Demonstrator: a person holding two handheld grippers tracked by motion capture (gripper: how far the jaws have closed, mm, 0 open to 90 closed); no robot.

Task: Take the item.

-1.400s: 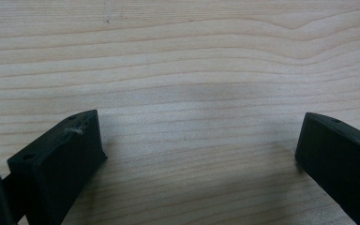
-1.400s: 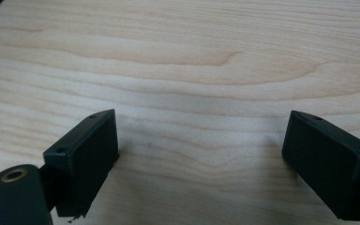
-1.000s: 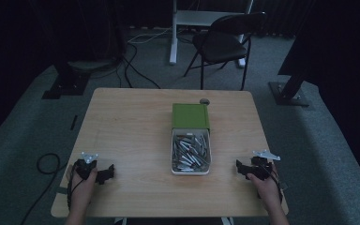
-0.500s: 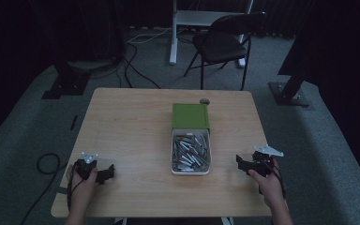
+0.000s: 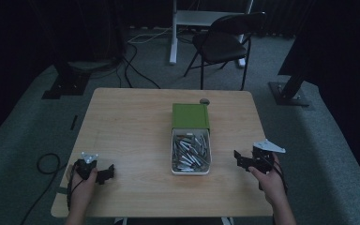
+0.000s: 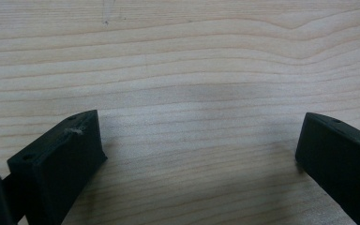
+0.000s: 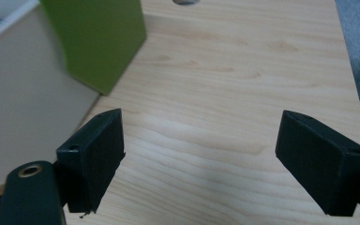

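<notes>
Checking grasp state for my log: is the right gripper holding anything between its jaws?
No. In the right gripper view the right gripper has its jaws wide apart with only bare table between them.

Probably a lab or recording studio, going by the dim view. Black drapes all round, grey carpet (image 5: 23,126), loose cables (image 5: 138,70), heavy stand bases (image 5: 62,84), one folding chair (image 5: 225,44), one bare wooden table (image 5: 131,122).

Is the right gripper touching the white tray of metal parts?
Apart. The high view shows bare table between the right gripper and the white tray.
</notes>
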